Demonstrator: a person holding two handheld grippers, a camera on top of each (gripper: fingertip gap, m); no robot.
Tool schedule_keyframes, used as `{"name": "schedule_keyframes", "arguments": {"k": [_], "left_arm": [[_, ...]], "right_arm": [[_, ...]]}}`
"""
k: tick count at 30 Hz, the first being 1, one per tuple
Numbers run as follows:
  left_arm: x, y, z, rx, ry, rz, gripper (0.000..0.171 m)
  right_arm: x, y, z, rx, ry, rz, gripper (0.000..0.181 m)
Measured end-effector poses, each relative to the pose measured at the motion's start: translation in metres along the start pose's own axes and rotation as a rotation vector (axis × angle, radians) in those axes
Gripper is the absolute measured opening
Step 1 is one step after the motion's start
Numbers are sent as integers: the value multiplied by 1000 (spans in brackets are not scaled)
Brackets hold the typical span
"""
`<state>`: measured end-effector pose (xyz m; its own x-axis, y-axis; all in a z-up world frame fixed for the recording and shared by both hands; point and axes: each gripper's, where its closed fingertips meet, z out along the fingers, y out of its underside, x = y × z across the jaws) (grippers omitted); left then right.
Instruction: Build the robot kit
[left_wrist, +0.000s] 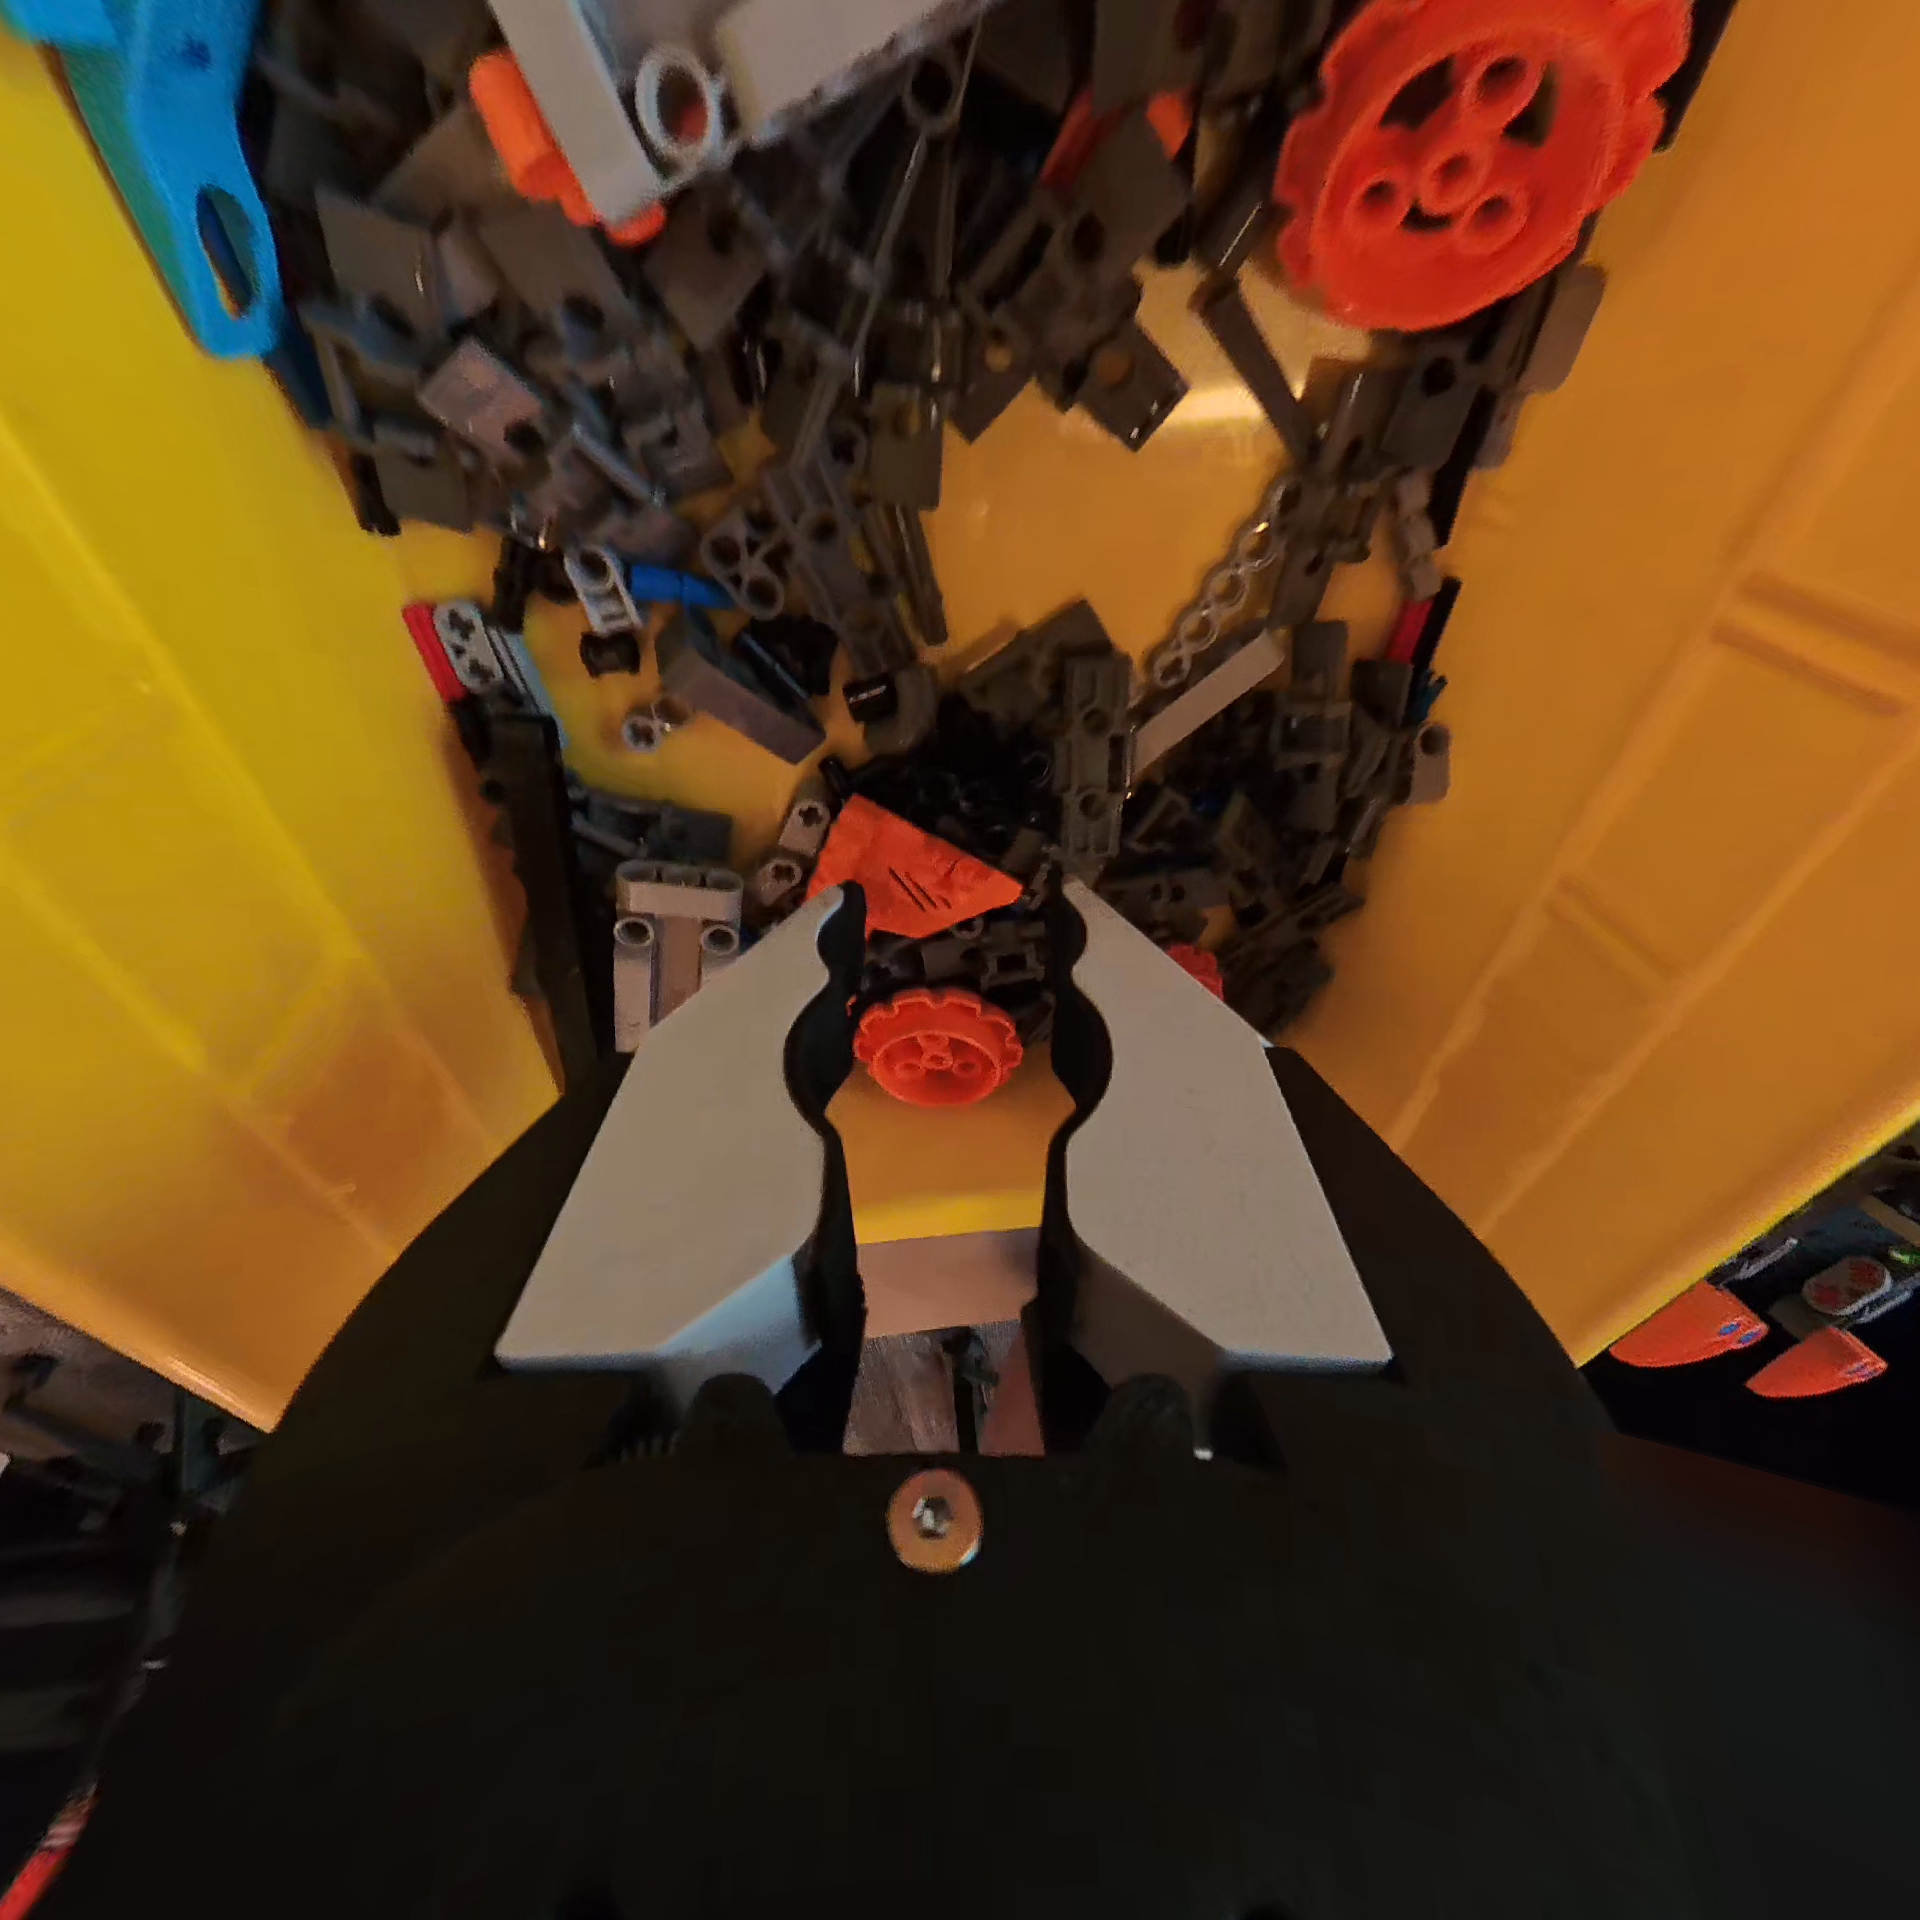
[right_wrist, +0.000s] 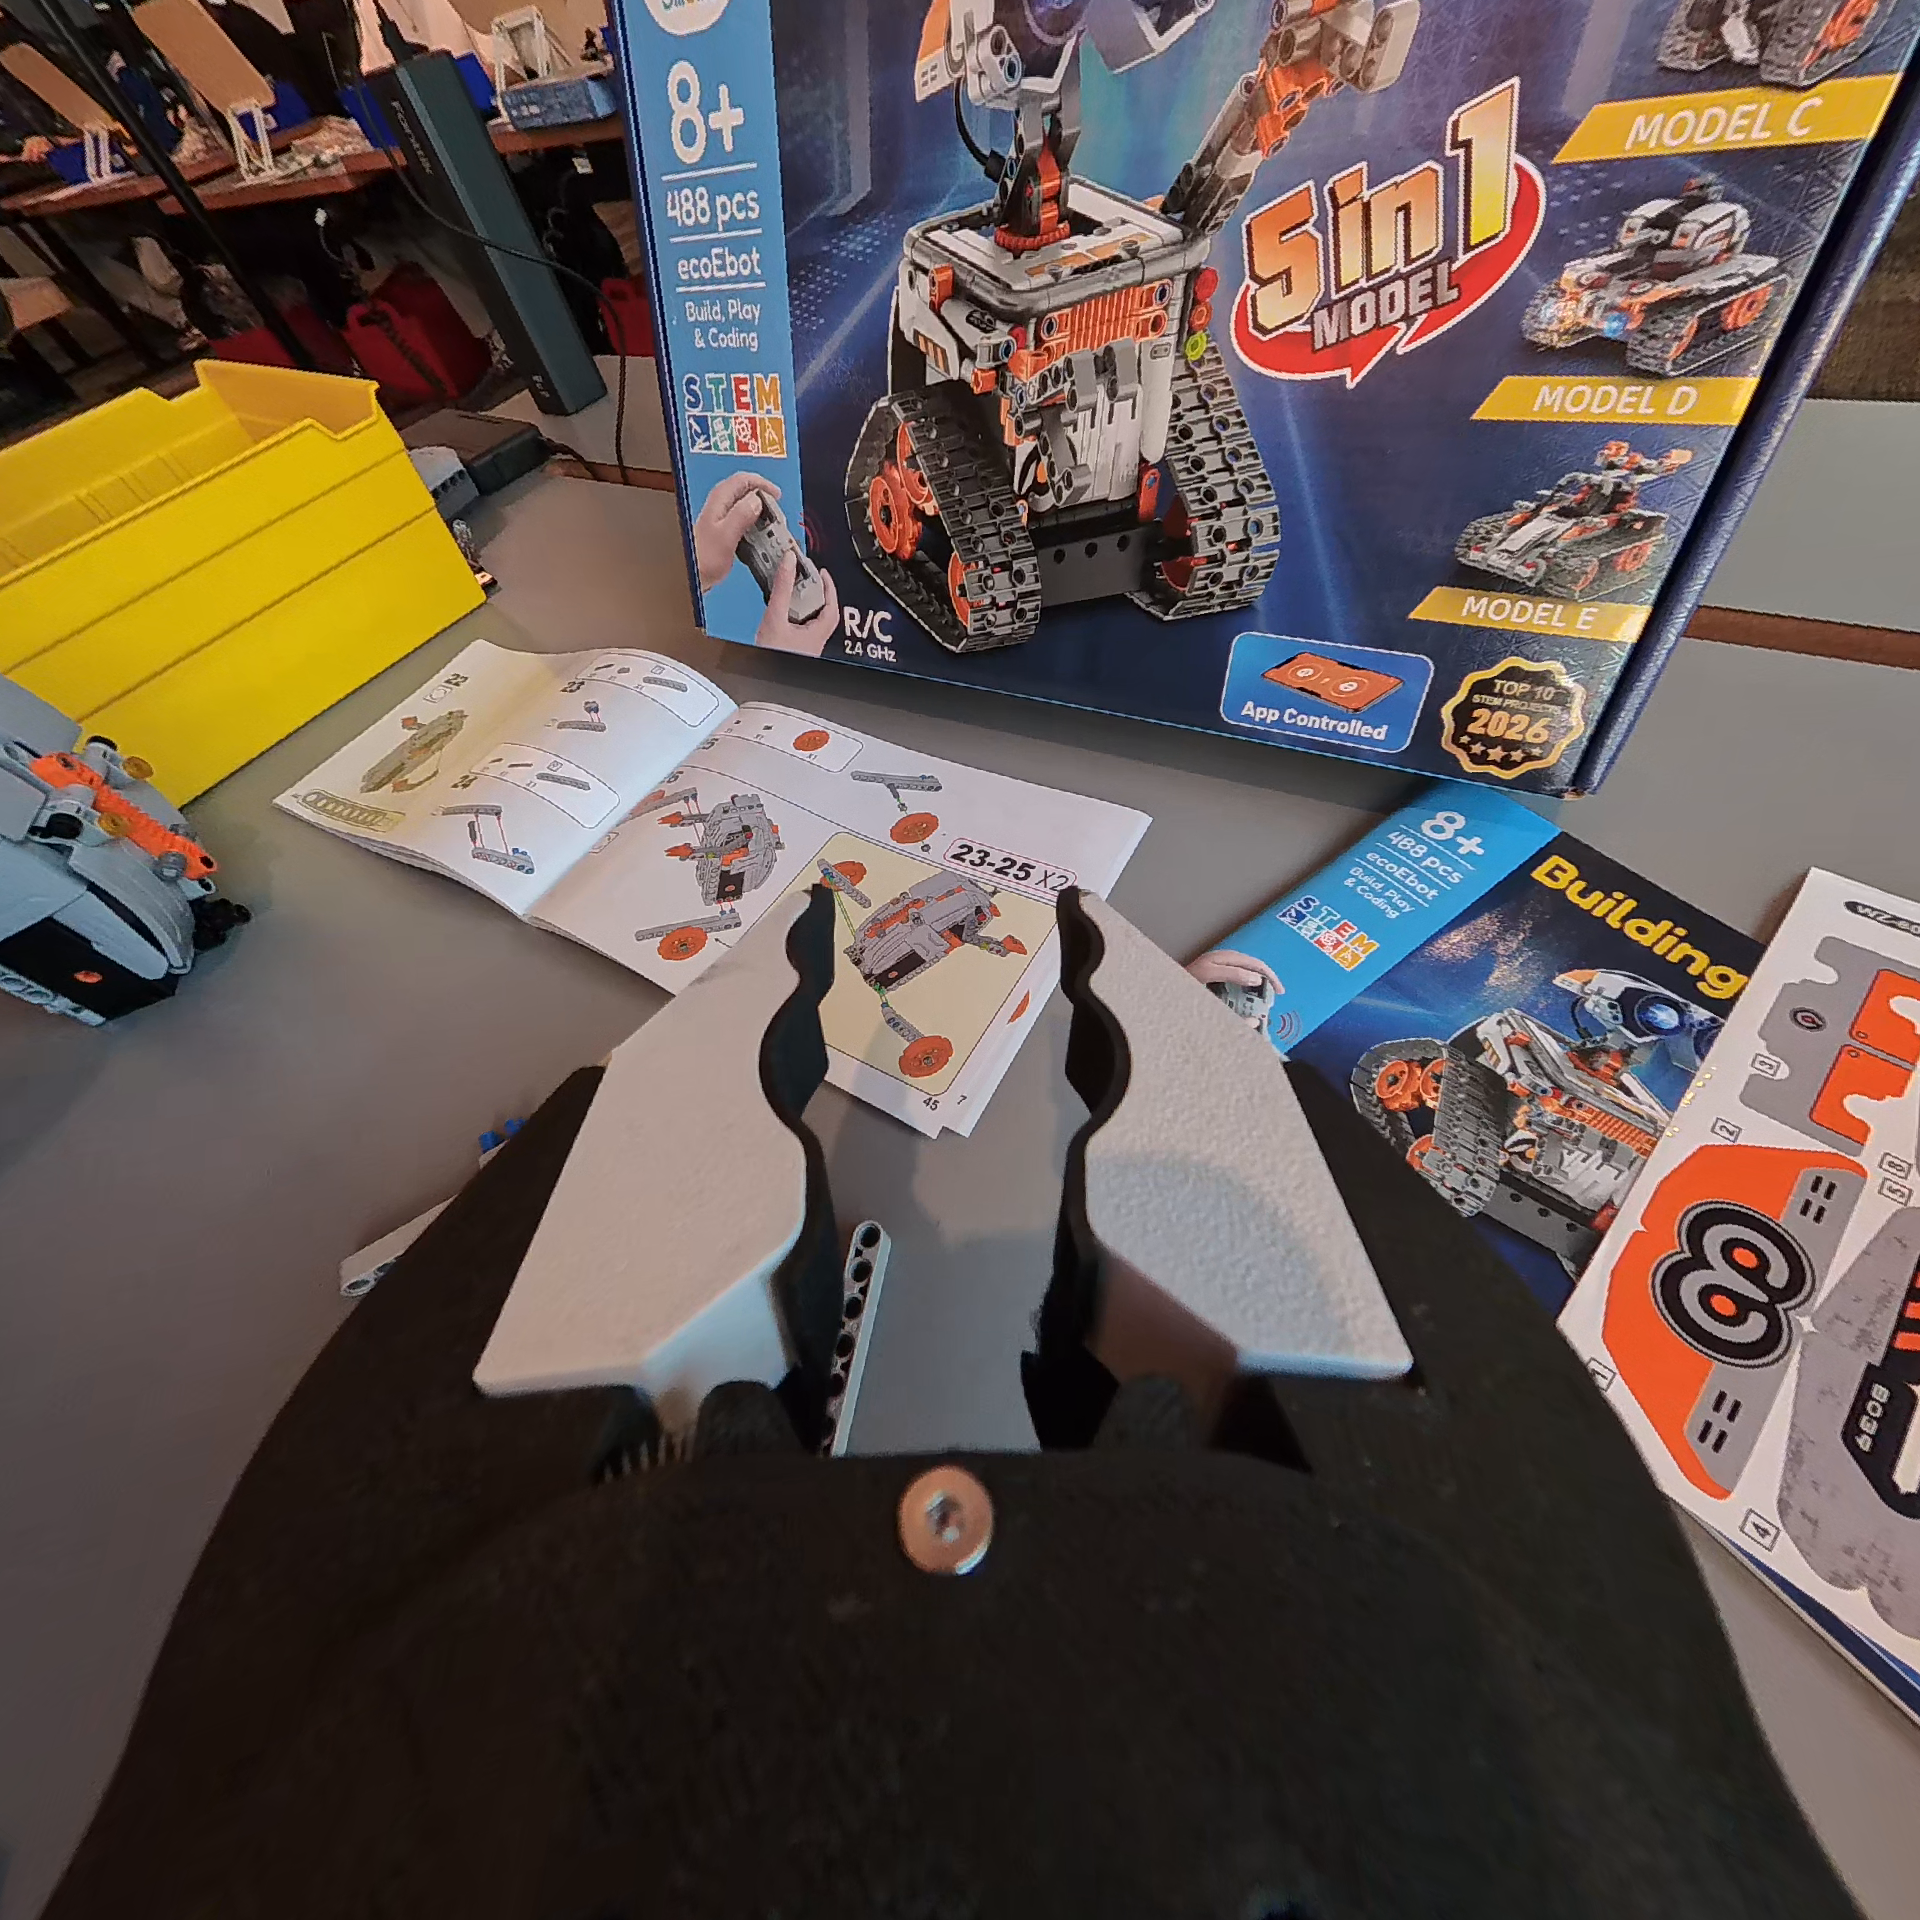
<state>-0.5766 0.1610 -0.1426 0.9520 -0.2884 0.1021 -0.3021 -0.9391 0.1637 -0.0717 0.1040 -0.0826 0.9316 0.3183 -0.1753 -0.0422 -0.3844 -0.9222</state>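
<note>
My left gripper (left_wrist: 956, 894) is open and reaches down into a yellow bin (left_wrist: 208, 831) full of grey, black and orange building pieces. A small orange wheel (left_wrist: 932, 1044) lies on the bin floor between its fingers, close to the left finger. An orange wedge panel (left_wrist: 914, 873) lies just beyond the fingertips. My right gripper (right_wrist: 942, 904) is open and empty, above the grey table, its tips over an open instruction booklet (right_wrist: 675, 810). A grey beam with holes (right_wrist: 862, 1309) lies on the table under it.
A large orange wheel (left_wrist: 1444, 166), a blue piece (left_wrist: 197, 177) and a grey chain (left_wrist: 1226, 592) lie deeper in the bin. On the table stand the kit box (right_wrist: 1247, 364), the yellow bin (right_wrist: 208, 561), a partly built model (right_wrist: 94, 883), a second booklet (right_wrist: 1507, 1018) and a sticker sheet (right_wrist: 1766, 1247). My hands' fingertips stand some 50 cm from each other.
</note>
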Motion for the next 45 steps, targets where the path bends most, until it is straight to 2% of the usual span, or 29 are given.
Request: {"name": "schedule_keyframes", "arguments": {"k": [4, 14, 26, 35, 38, 45], "left_arm": [[-3, 11, 3, -45, 17, -30, 35], [1, 20, -1, -51, 25, -27, 31], [37, -12, -11, 87, 201, 181, 21], [44, -9, -10, 65, 271, 167, 23], [38, -22, -12, 109, 233, 140, 22], [23, -60, -24, 275, 240, 54, 22]], "right_arm": [[1, 0, 0, -1, 0, 3, 42], [2, 1, 1, -5, 3, 4, 42], [23, -2, 0, 36, 52, 35, 37], [24, 0, 2, 26, 50, 38, 37], [23, 0, 2, 26, 51, 38, 37], [24, -1, 1, 33, 49, 44, 37]]}}
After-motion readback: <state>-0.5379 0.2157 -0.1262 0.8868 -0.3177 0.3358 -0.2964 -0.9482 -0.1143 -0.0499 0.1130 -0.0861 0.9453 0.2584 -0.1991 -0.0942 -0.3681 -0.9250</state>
